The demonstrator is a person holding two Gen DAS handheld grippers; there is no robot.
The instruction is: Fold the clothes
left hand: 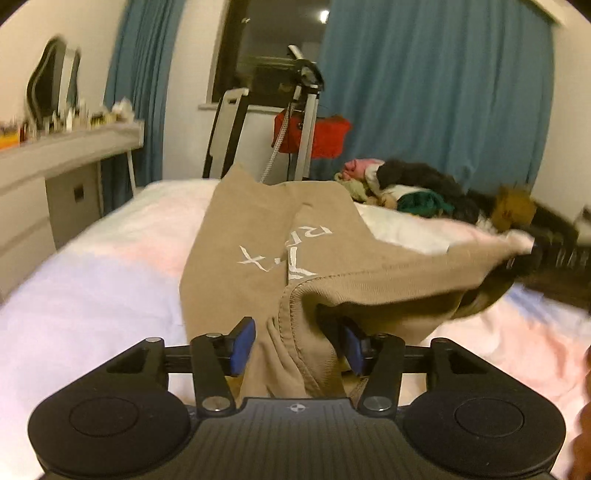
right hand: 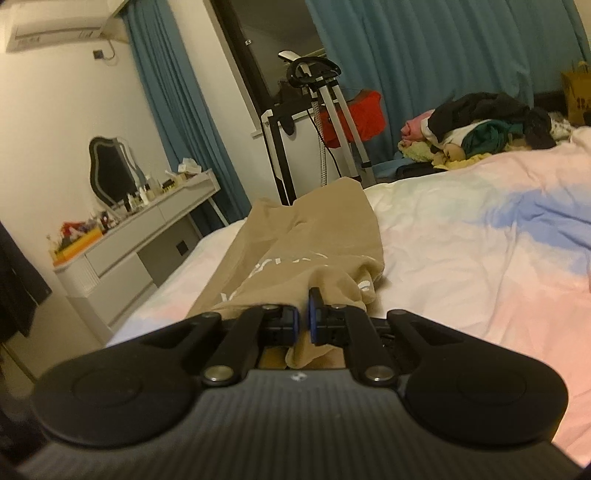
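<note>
Blue curtains hang across the top of the frame on both sides of a dark window. Below it stands a folded treadmill with a red cloth draped behind. At left a grey worktop carries small bottles and a wavy mirror. An air conditioner sits upper left; a paper bag stands far right.

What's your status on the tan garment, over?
Left gripper open around tan garment. Right gripper shut on its edge. Clothes pile far across bed, clear.
</note>
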